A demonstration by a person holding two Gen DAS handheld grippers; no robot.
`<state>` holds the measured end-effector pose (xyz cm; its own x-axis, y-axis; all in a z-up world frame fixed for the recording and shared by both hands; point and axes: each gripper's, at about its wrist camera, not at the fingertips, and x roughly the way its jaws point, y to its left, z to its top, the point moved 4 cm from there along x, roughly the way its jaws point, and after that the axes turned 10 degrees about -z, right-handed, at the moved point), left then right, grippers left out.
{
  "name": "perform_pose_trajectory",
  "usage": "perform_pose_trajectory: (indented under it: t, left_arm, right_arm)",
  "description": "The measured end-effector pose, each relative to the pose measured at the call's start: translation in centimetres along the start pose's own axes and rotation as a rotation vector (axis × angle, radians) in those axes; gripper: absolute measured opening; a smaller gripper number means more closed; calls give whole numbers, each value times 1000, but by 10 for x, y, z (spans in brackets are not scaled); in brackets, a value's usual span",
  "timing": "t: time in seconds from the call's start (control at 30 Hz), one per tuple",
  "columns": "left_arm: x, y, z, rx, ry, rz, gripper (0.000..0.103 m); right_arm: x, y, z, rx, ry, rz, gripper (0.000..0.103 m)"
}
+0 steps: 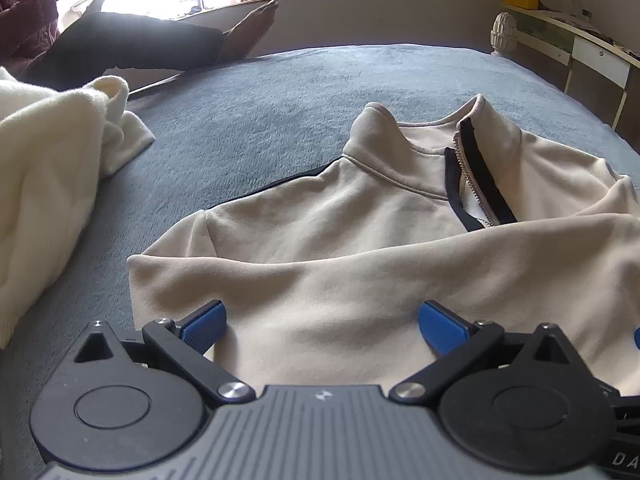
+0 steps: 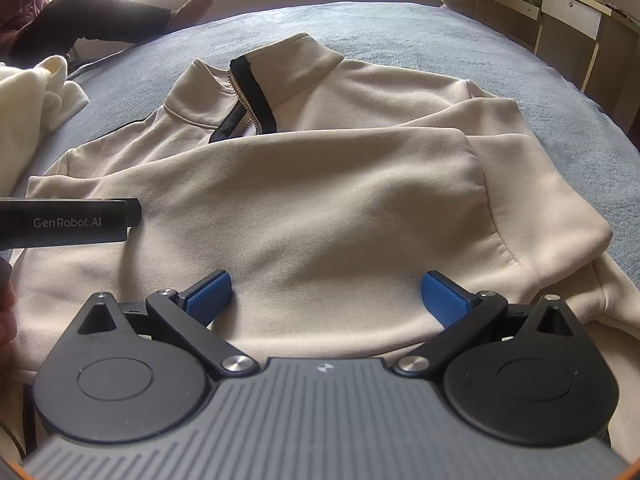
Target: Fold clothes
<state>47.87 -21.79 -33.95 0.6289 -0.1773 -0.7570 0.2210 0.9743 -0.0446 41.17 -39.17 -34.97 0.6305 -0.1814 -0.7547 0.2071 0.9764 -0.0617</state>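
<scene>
Cream fleece, a second garment [image 1: 48, 152], lies heaped at the far left on the grey-blue bed [image 1: 280, 80]. Right of it the beige zip-neck sweatshirt [image 1: 320, 248] lies spread front up, collar at the far end, with a sleeve [image 2: 320, 168] folded across its chest. The left gripper [image 1: 322, 322] hovers over the near left part of it, fingers spread wide and holding nothing; the right gripper [image 2: 326, 294] hovers over the near middle, fingers likewise spread and empty. The soft fabric looks slippery, so a shallow pinch may catch only the top layer, dragging the folded sleeve askew or bunching the body into creases.
</scene>
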Motion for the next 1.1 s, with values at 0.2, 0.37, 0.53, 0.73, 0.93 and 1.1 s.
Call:
perform_pose_trajectory:
  t: [0.2, 0.37, 0.53, 0.73, 0.93, 1.1]
  left_arm:
    - [5, -2, -3, 14, -26, 12, 103]
    - [3, -7, -5, 44, -44, 29, 103]
    - [-2, -9, 0, 56, -33, 30, 103]
    - [-21, -11, 14, 33, -79, -20, 103]
    - [-24, -4, 31, 13, -128, -19, 103]
    - [-16, 10, 36, -20, -114, -35, 103]
  right_arm:
    - [0, 0, 1, -4, 2, -3, 102]
    - [1, 1, 1, -8, 6, -7, 102]
    - [0, 1, 0, -6, 0, -8, 102]
    - [0, 1, -2, -11, -8, -10, 102]
    - [0, 2, -1, -20, -2, -13, 102]
    - [-2, 4, 6, -30, 19, -21, 102]
